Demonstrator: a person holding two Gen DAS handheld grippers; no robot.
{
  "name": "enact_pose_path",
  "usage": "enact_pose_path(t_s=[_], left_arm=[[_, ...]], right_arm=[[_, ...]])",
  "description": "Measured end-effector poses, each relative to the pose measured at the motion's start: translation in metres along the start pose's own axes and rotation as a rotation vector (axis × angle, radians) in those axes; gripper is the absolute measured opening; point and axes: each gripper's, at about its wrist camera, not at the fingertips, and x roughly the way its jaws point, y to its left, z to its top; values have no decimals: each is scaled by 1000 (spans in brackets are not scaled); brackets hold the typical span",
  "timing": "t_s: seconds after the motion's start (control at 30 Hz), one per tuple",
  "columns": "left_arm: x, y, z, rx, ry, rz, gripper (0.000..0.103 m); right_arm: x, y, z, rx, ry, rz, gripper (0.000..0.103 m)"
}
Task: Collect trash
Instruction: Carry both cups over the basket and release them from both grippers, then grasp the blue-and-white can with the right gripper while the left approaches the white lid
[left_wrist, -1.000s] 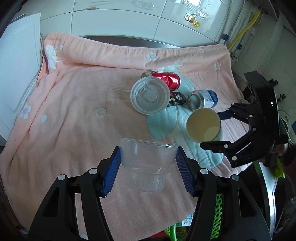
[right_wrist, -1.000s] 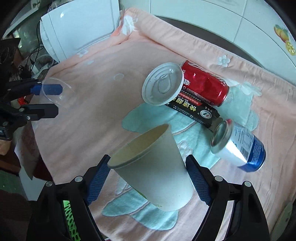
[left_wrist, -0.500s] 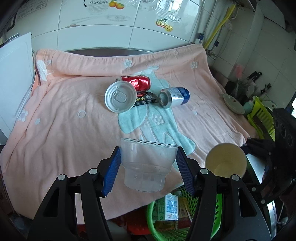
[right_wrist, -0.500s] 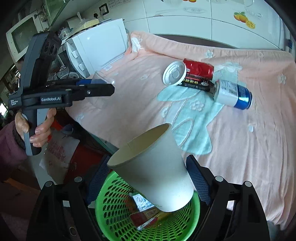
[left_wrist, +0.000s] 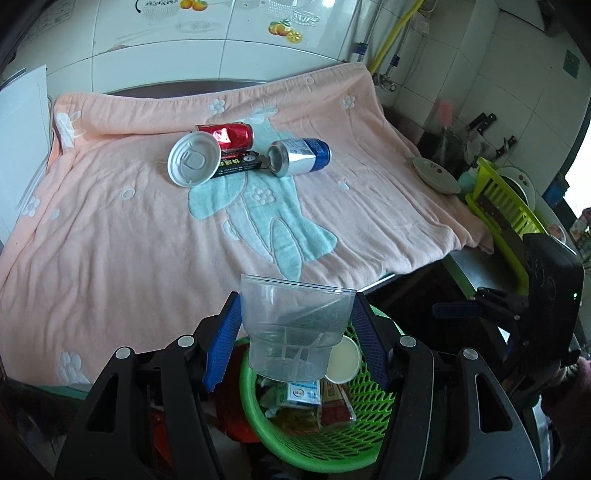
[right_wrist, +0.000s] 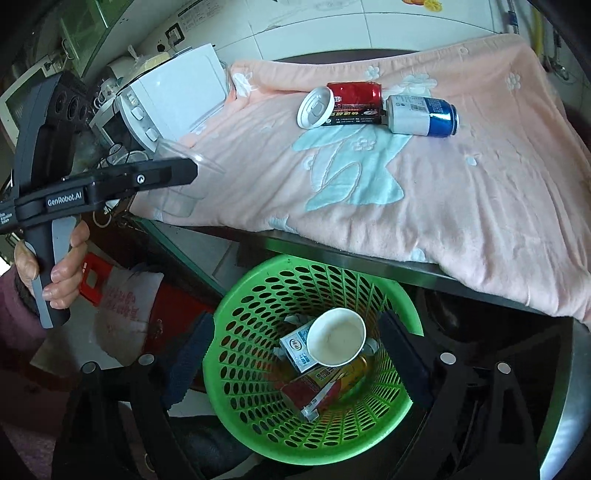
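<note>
The left gripper (left_wrist: 297, 343) squeezes a clear plastic cup (left_wrist: 295, 328) above the green basket (right_wrist: 258, 291). The right gripper (right_wrist: 295, 354) has just been opening; nothing sits between its jaws. Only the right wrist view shows the whole paper cup (right_wrist: 336, 341) lying in the basket, and the hand (right_wrist: 51, 273) holding the left gripper.

Paper cup (right_wrist: 336, 341) sits mouth-up in the green basket (right_wrist: 258, 291). Clear plastic cup (left_wrist: 295, 328) upright above it. Red can (left_wrist: 231, 136), blue can (left_wrist: 299, 157) and white lid (left_wrist: 192, 159) lie on the pink towel (left_wrist: 110, 229).

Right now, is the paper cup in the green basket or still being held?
In the basket. The paper cup sits mouth-up on the trash inside the green basket, and the right gripper above it is open with nothing between its jaws.
</note>
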Motion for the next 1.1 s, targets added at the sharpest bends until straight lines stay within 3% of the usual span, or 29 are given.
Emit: enact_pose_path(t_s=[0.47,1.1], left_arm=[[38,-47,-37,51,146,-59,62],[34,-51,-66,74,204,-53,66]], right_arm=[[-61,-1,-32,35,-129,-106,92],[-59,12,-34,1,-152,-102,92]])
